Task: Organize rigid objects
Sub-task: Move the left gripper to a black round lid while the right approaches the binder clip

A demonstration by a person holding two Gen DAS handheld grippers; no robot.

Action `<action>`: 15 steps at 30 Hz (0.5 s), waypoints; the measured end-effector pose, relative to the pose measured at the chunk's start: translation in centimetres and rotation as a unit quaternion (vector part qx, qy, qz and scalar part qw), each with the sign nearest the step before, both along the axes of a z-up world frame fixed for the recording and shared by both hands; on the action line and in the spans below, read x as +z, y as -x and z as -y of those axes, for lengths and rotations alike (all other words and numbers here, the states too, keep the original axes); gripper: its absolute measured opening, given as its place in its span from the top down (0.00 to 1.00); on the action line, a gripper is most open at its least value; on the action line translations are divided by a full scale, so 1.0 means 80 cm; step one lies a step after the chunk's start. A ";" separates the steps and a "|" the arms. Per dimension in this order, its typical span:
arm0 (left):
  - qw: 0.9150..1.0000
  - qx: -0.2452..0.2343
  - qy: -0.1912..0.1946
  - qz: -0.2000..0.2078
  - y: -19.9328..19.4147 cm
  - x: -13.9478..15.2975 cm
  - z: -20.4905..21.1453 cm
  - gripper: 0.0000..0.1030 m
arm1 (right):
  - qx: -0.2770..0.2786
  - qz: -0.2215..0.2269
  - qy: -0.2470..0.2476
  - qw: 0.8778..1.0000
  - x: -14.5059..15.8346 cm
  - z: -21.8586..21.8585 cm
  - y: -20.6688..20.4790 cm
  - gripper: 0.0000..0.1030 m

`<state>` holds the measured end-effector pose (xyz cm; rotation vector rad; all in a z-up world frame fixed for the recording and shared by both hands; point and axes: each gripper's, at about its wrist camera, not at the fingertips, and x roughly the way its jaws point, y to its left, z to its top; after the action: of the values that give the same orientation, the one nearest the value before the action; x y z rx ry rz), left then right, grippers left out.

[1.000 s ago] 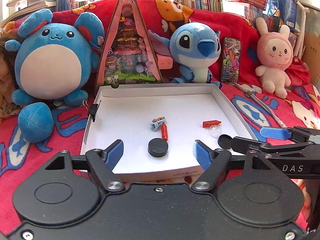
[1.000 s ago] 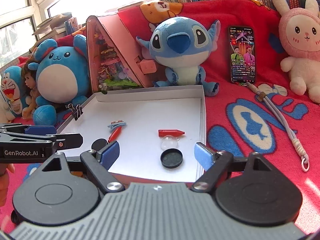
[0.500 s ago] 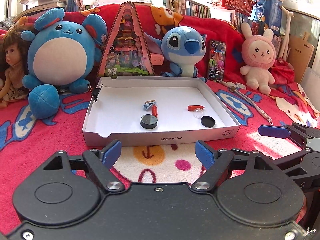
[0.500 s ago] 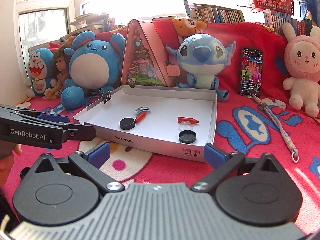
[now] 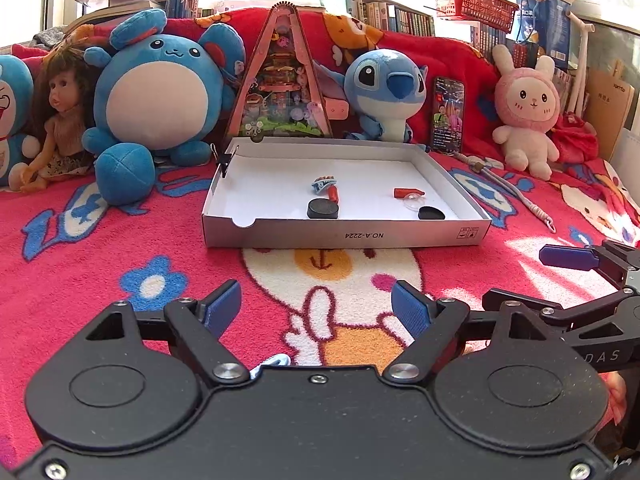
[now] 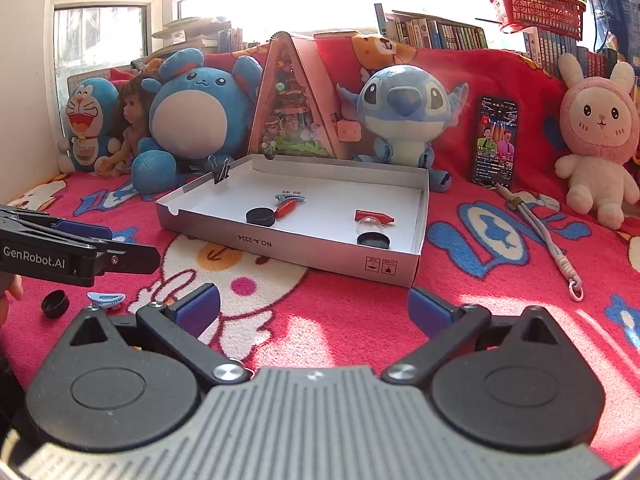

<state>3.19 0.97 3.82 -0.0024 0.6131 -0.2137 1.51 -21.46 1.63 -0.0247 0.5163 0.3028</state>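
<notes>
While gaping, both tongs point(image 5: 316, 304) point(image 6: 314, 306), box point(image 5: 344, 236) ahead

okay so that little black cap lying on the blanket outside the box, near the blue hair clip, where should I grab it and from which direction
Grip the black cap across its round side wall, coming straight down from above. It sits with its flat face up on the blanket, so two opposite sides are exposed to the jaws. The blue hair clip lies just to its right, apart from it, so set the jaws front-to-back. The left gripper looks nearer.

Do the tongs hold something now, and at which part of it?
Nothing is held. The left tongs and right tongs are both open and empty.
</notes>
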 end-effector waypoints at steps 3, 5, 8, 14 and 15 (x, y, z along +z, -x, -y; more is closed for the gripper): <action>1.000 0.001 -0.009 0.009 0.011 -0.002 -0.002 0.20 | 0.002 0.002 0.011 1.000 -0.005 -0.005 0.008 0.00; 1.000 -0.001 -0.016 0.013 0.019 -0.005 -0.003 0.19 | 0.005 0.003 0.015 1.000 -0.009 -0.008 0.015 0.00; 1.000 0.001 -0.026 0.017 0.029 -0.009 -0.006 0.19 | 0.008 0.001 0.018 1.000 -0.013 -0.011 0.021 0.00; 0.999 0.019 -0.031 0.025 0.043 -0.017 -0.017 0.19 | 0.010 -0.004 0.024 1.000 -0.020 -0.014 0.029 0.00; 0.999 0.023 -0.032 0.026 0.045 -0.018 -0.020 0.19 | 0.009 -0.006 0.025 1.000 -0.021 -0.013 0.030 0.00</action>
<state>-0.40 2.55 2.40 0.0506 0.5679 -0.1502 -0.90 -20.40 -0.07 -0.0761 0.5351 0.3074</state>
